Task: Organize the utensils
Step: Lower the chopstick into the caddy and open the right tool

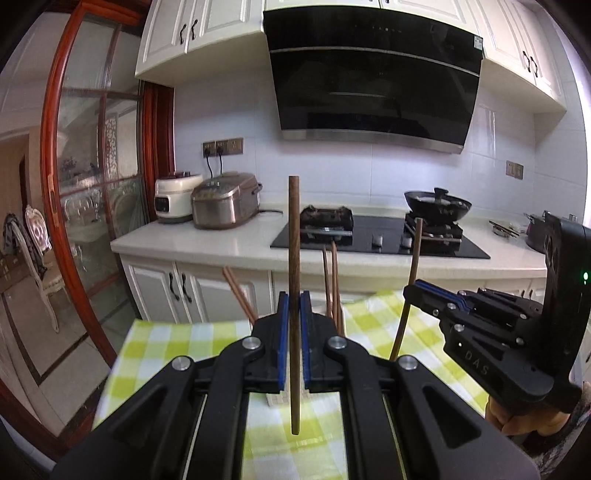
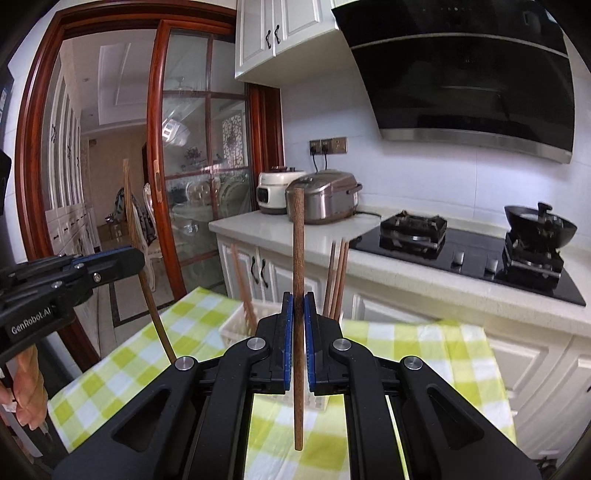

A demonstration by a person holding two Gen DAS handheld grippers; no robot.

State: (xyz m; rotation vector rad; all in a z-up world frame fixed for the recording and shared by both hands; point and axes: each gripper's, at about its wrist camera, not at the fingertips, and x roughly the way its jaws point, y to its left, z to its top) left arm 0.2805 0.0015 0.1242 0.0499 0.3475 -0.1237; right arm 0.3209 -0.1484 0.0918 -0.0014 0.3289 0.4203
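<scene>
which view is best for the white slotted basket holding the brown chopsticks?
Right wrist view. The white slotted plastic basket shows its rim and left wall on the green checked tablecloth, with brown wooden chopsticks standing in it. In the left wrist view the left gripper hides nearly all of it; only a sliver shows.

Basket (image 2: 236,325) with chopsticks (image 2: 336,277) on tablecloth (image 2: 424,343), counter (image 2: 369,266) behind.

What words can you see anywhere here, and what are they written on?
"DAS": on the black right gripper.
"GenRobot.AI": on the black left gripper.
White print on the black range hood: too small to read.
Sticker at its corner: blurred.
White cooker's display: unreadable.
</scene>
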